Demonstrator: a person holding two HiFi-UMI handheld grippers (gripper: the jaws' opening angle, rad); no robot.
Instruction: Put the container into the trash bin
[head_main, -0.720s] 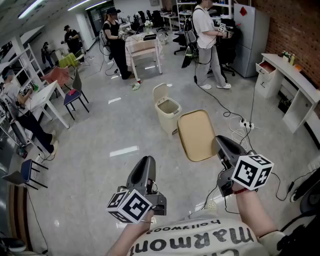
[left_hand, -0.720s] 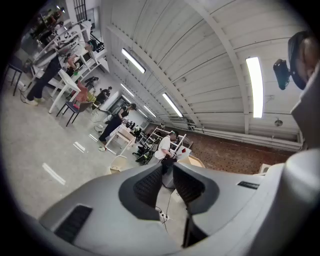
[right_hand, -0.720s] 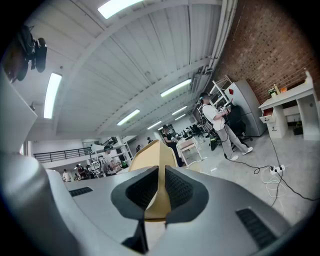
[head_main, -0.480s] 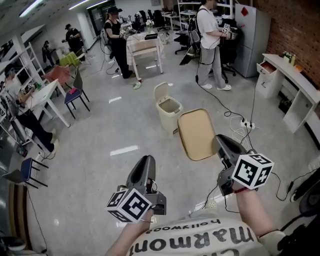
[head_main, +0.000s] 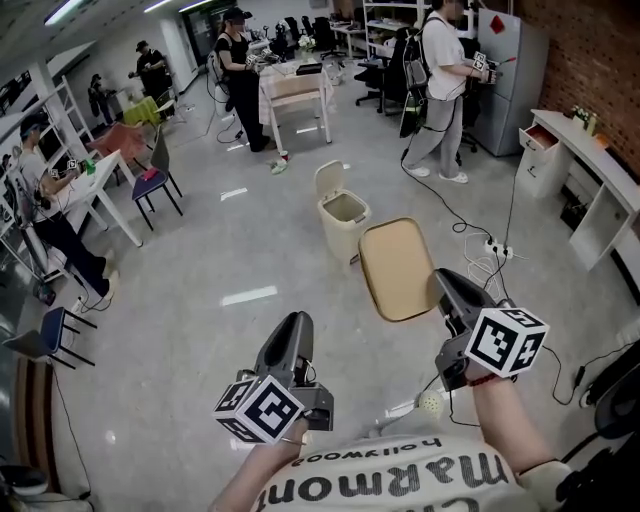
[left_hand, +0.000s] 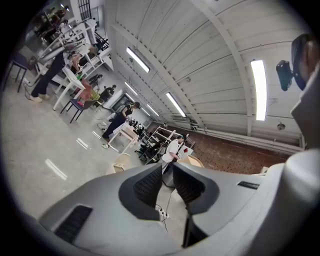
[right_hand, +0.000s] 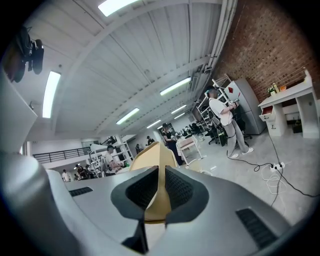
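Note:
A flat beige container (head_main: 398, 268) hangs above the floor in the head view, tilted with its open side toward me. My right gripper (head_main: 441, 287) is shut on its near right edge. In the right gripper view that beige rim (right_hand: 159, 165) stands pinched between the two dark pads of the right gripper (right_hand: 159, 192). A cream trash bin (head_main: 345, 222) with its lid swung up stands on the floor just beyond the container. My left gripper (head_main: 293, 332) is low at the left with its jaws together, holding nothing. In the left gripper view, the left gripper (left_hand: 167, 176) points toward the bin (left_hand: 120, 162).
A power strip and white cables (head_main: 488, 248) lie on the floor right of the bin. A white counter (head_main: 590, 175) runs along the brick wall. A table (head_main: 292, 92) and two standing people (head_main: 448, 85) are beyond the bin. Desks and chairs (head_main: 150, 185) are at the left.
The bin and the room have shifted slightly right and nearer in the head view. The person at the back right has moved right. Both grippers keep the same pose and grip.

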